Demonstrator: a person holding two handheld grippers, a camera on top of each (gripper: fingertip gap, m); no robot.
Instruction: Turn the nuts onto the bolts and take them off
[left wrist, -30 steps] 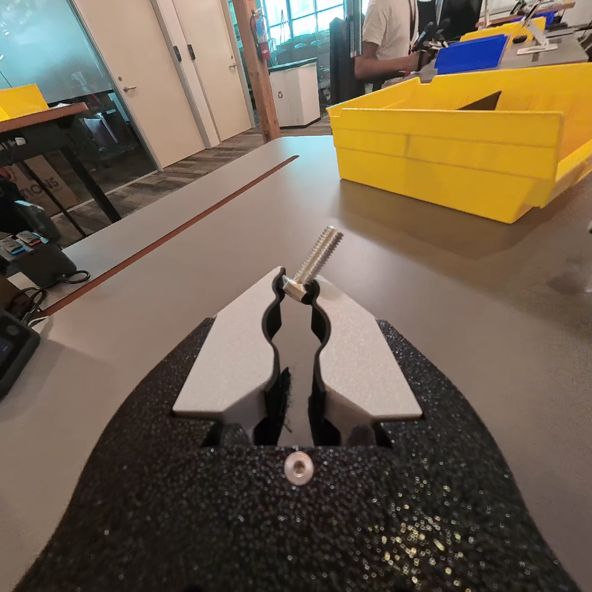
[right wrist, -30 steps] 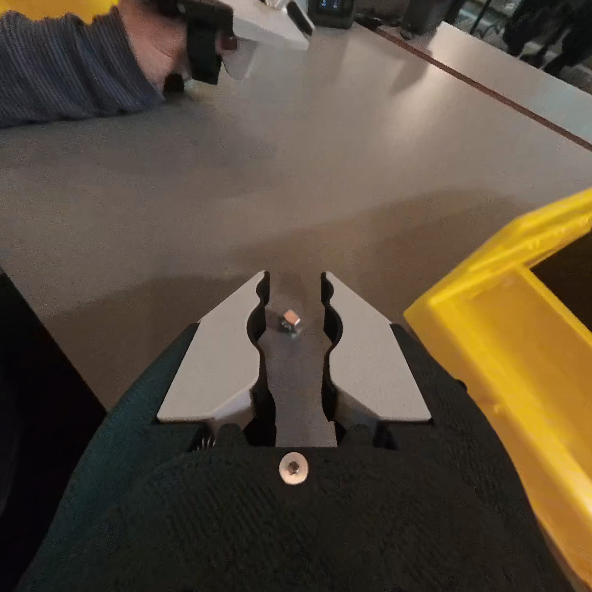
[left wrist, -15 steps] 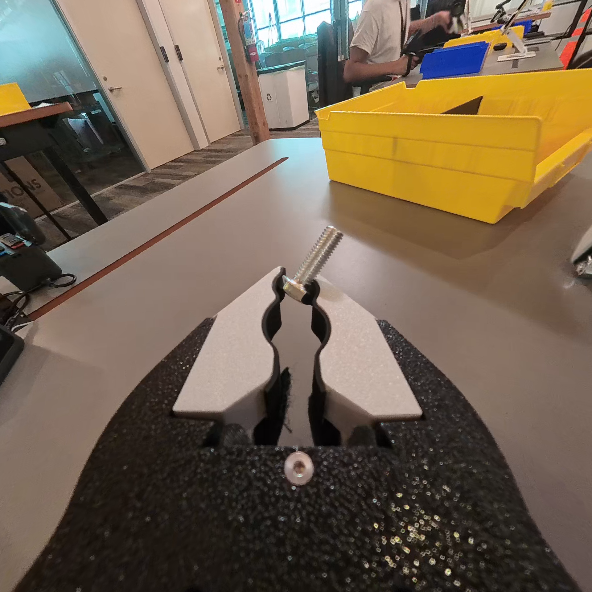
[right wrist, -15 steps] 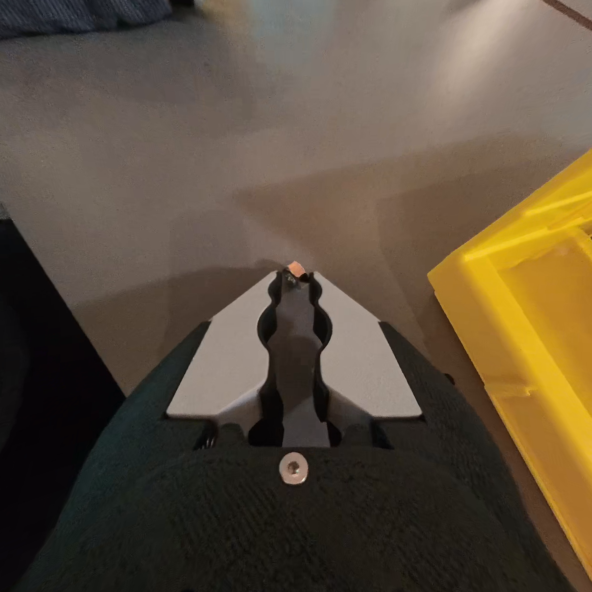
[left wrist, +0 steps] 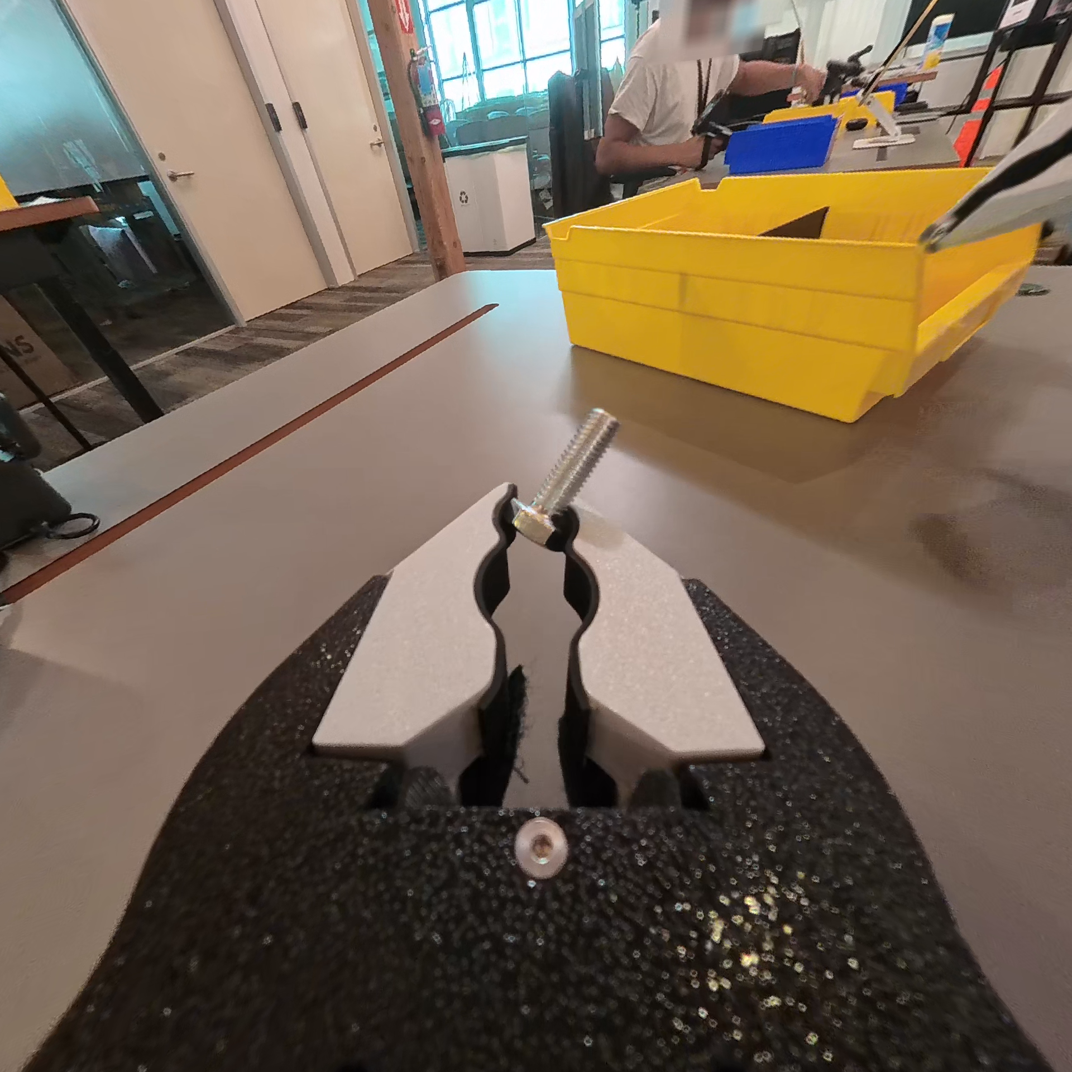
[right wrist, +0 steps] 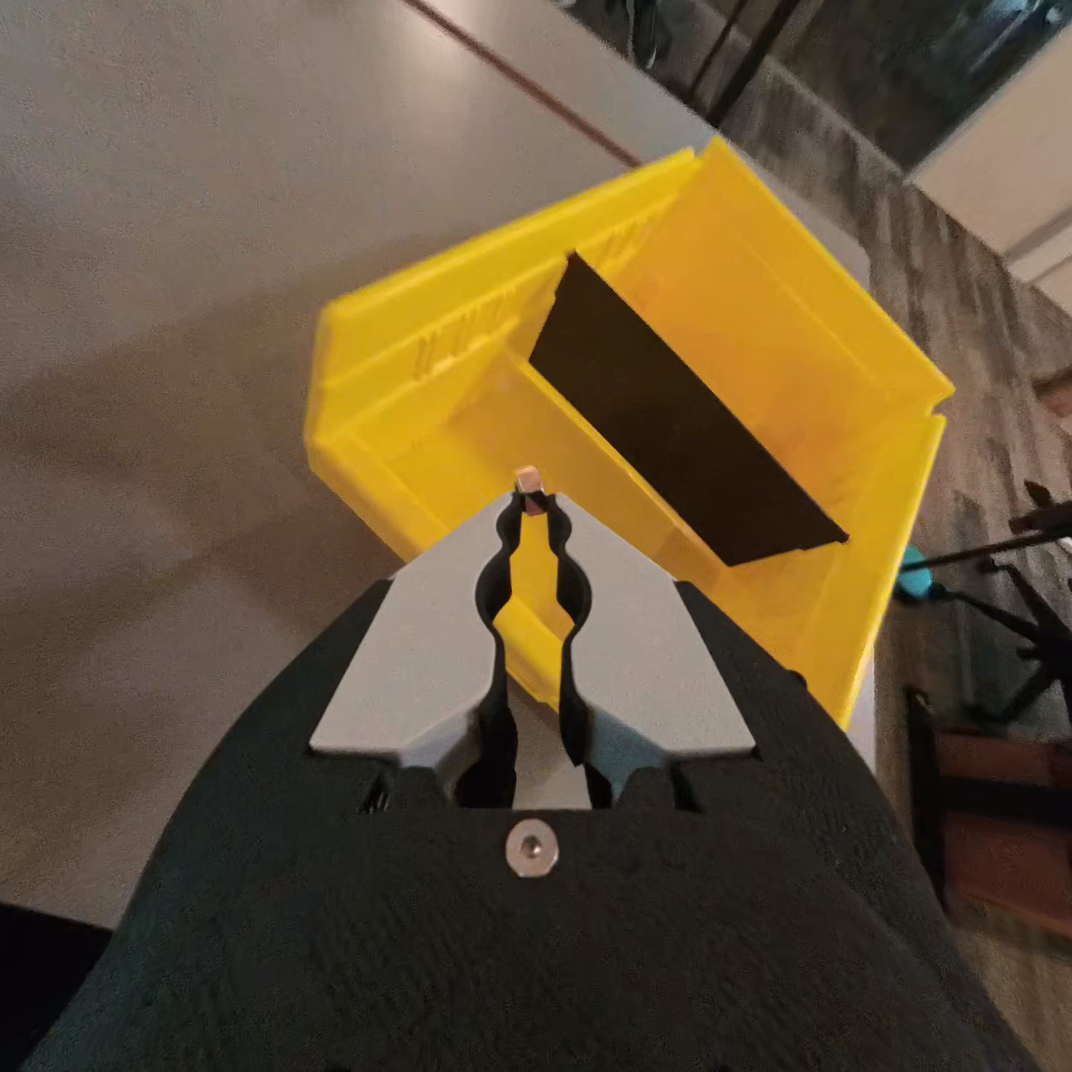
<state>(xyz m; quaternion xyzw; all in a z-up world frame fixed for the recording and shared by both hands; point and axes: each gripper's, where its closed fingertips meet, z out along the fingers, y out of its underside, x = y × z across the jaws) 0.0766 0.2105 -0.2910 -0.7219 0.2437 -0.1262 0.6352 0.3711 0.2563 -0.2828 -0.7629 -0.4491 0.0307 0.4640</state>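
My left gripper (left wrist: 536, 519) is shut on the head of a silver bolt (left wrist: 571, 464). The bolt's threaded shaft points up and away to the right, above the grey table. My right gripper (right wrist: 532, 503) is shut on a small silver nut (right wrist: 531, 487), pinched at the very fingertips and held in the air over the yellow bin. The right gripper also shows at the upper right of the left wrist view (left wrist: 998, 203), raised above the table and apart from the bolt.
A yellow bin (left wrist: 754, 296) with a black divider (right wrist: 678, 417) stands on the grey table (left wrist: 290, 551); it also shows in the right wrist view (right wrist: 406, 371). A person sits at a far bench with blue bins (left wrist: 777, 145). Black devices (left wrist: 23, 499) sit at the left.
My right gripper closed on the nut, lifted it off the table and swung up over the yellow bin. It has come into the left wrist view. The left gripper still holds the bolt.
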